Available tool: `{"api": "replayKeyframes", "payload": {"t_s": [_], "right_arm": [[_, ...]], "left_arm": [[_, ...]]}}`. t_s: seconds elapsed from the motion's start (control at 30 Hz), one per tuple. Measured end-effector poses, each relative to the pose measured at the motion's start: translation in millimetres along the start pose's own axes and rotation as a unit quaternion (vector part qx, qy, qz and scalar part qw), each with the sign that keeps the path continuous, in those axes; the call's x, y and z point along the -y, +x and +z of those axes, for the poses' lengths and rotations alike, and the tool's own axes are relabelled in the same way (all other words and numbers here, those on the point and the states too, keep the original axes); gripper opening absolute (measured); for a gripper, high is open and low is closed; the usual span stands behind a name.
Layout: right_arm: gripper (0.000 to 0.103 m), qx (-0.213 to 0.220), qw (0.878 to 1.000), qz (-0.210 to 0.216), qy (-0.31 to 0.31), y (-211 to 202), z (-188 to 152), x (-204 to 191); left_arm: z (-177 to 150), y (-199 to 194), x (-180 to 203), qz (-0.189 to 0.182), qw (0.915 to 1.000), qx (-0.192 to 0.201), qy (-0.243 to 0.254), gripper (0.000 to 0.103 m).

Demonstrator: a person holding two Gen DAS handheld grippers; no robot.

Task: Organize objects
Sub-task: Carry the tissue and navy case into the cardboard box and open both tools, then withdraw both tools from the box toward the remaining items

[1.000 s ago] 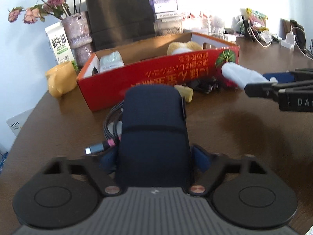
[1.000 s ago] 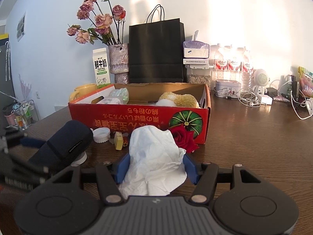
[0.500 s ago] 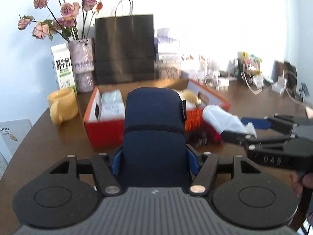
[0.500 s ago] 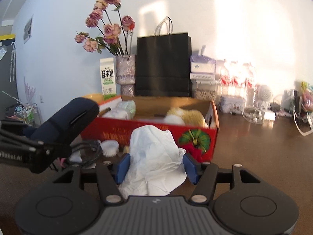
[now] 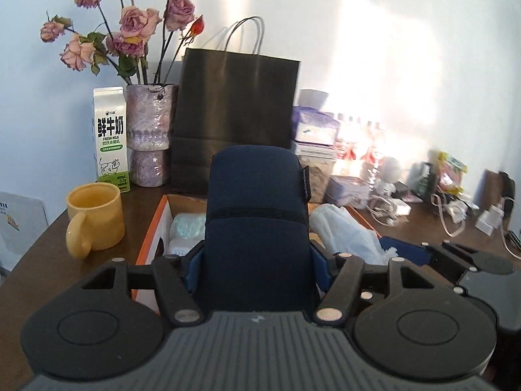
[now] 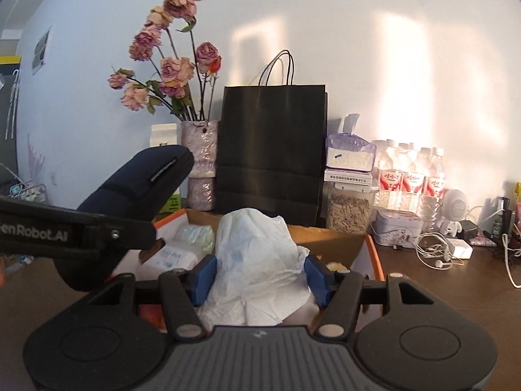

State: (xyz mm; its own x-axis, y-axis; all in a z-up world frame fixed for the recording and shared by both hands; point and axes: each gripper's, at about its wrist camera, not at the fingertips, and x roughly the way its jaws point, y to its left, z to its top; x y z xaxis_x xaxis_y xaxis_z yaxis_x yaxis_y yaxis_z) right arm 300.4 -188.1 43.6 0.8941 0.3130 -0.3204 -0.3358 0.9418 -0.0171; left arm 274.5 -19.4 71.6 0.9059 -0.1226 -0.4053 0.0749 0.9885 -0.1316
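Blue pads of the left hand-held gripper (image 5: 257, 262) press both flanks of a navy pouch (image 5: 257, 215), a rounded soft fabric case with a stitched seam across it and a small side tag; the jaws stand about half apart, having just closed a little onto it. The pouch hangs clear of the worktop (image 5: 39, 251), above the near end of the cardboard box (image 5: 153, 231). Beside it, the right hand-held gripper (image 6: 260, 275) clamps a crumpled white tissue (image 6: 260, 254), thin and creased, bulging up between its pads, jaws likewise about half apart; it too sits over the box, whose outside is orange-red and inside plain brown card. Pale wrapped packets (image 6: 182, 251) lie in the box's left end. Left of the box stands a glossy yellow mug (image 5: 96, 218). Behind it are a milk carton (image 5: 110, 140), a mottled lilac vase (image 5: 148, 137) of dried roses, a matt black paper bag (image 6: 272, 153) with cord handles, then bottled water (image 6: 410, 176) against the wall.
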Motion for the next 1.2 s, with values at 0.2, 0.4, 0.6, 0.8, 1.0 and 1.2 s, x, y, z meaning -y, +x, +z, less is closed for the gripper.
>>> {"api": "replayKeyframes", "payload": {"t_s": [0.2,0.4,0.6,0.8,1.0,1.2], "right_arm": [[0.059,-0.012,1.0,-0.002,0.023,43.7,5.1,7.9],[0.059,-0.031,0.999,0.01,0.028,66.2,-3.8,16.7],[0.087,-0.042,0.998,0.002,0.037,75.7,-9.9,23.5],[0.103,-0.052,0.998,-0.008,0.038,74.3,-12.4,24.0],[0.103,-0.046,0.998,-0.008,0.037,69.8,-12.0,24.2],[0.103,-0.038,0.999,-0.01,0.038,59.3,-9.8,24.4]], "left_arm": [[5.5,44.0,-11.7,0.006,0.9998,-0.008,-0.017,0.065],[-0.6,74.3,-17.3,-0.006,0.9992,-0.032,-0.021,0.065],[-1.4,81.6,-22.0,0.01,0.9993,-0.033,-0.012,0.103],[0.1,76.3,-21.2,0.028,0.9993,-0.022,-0.007,0.103],[0.4,73.3,-18.5,0.025,0.9995,-0.02,-0.004,0.103],[4.9,58.7,-17.4,0.019,0.9998,-0.004,-0.004,0.103]]}}
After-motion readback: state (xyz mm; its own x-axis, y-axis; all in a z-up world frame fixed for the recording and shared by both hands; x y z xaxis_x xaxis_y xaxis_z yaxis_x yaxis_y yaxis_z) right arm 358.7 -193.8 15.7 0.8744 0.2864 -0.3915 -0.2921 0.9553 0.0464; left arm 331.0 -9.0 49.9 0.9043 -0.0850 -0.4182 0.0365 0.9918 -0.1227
